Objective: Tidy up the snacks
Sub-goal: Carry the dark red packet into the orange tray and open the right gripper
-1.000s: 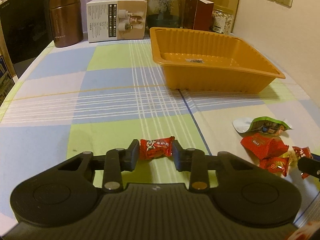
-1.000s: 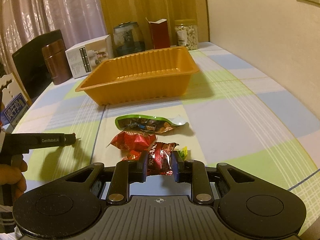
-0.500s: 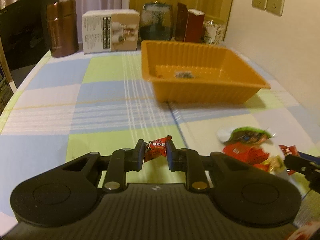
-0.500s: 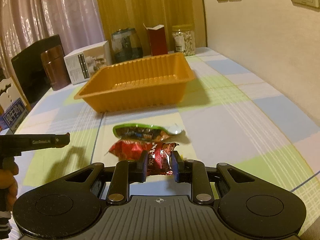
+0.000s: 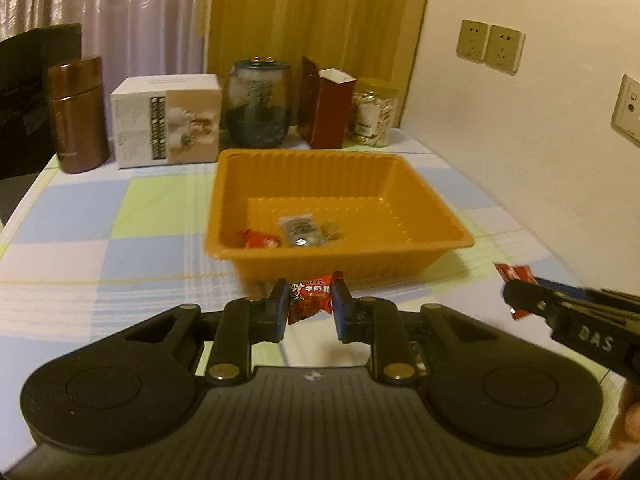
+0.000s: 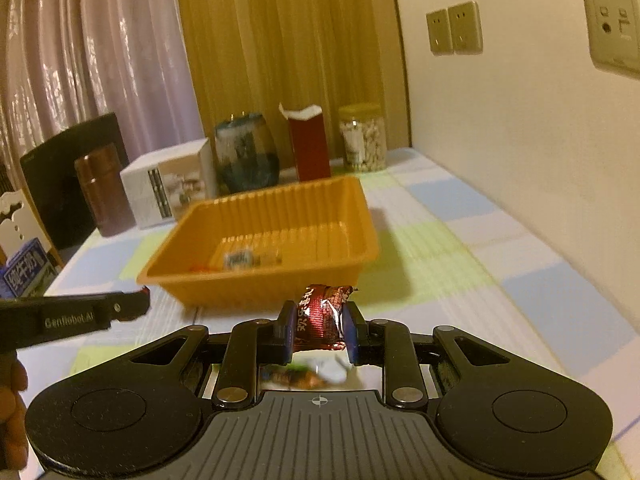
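left gripper (image 5: 306, 312) fingers clamped on red candy (image 5: 310, 298), long axis across fingers | orange tray (image 5: 440, 240) just beyond, nearer this side | right gripper (image 6: 318, 326) fingers pinching dark-red packet (image 6: 322, 314), tray ahead and left

A checked tablecloth (image 5: 120, 216) covers the table, with pale curtains (image 5: 132, 12) and a mustard curtain (image 5: 312, 12) behind it and wall sockets (image 5: 491, 50) to its right.
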